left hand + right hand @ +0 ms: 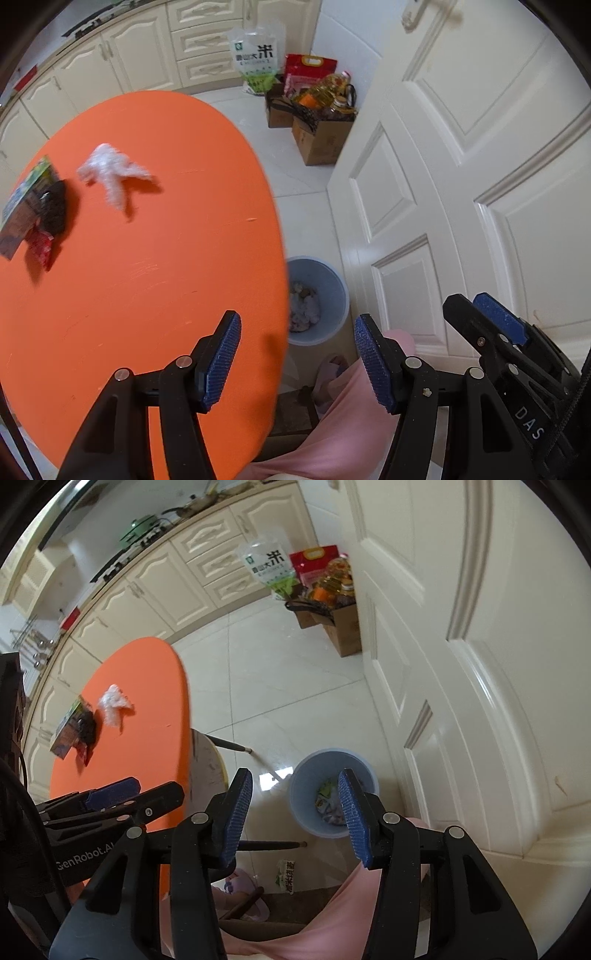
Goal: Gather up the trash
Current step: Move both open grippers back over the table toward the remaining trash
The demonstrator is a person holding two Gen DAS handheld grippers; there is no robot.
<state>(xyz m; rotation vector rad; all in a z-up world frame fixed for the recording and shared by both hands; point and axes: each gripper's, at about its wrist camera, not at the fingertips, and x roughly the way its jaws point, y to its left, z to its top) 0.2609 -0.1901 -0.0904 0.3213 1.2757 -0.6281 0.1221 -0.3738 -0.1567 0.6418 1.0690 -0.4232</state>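
On the orange round table [147, 258] lie a crumpled white tissue [110, 173], a dark crumpled wad [55, 210], a green printed packet [26, 199] and a red wrapper [40, 251]. A pale blue bin [340, 295] stands on the floor by the table's edge, with scraps inside. My left gripper [297, 354] hangs open above the table edge and the bin, with nothing between its fingers. My right gripper [295, 812] is open and empty over the bin [306, 786]. A green-and-white wrapper [286, 877] lies on the floor near the bin.
A white panelled door [461, 166] stands close on the right. Cardboard boxes [321, 140] with oil bottles and rice bags sit by the cream cabinets [110, 66]. A stool [207, 760] is tucked under the table. A person's pink clothing [343, 424] fills the bottom.
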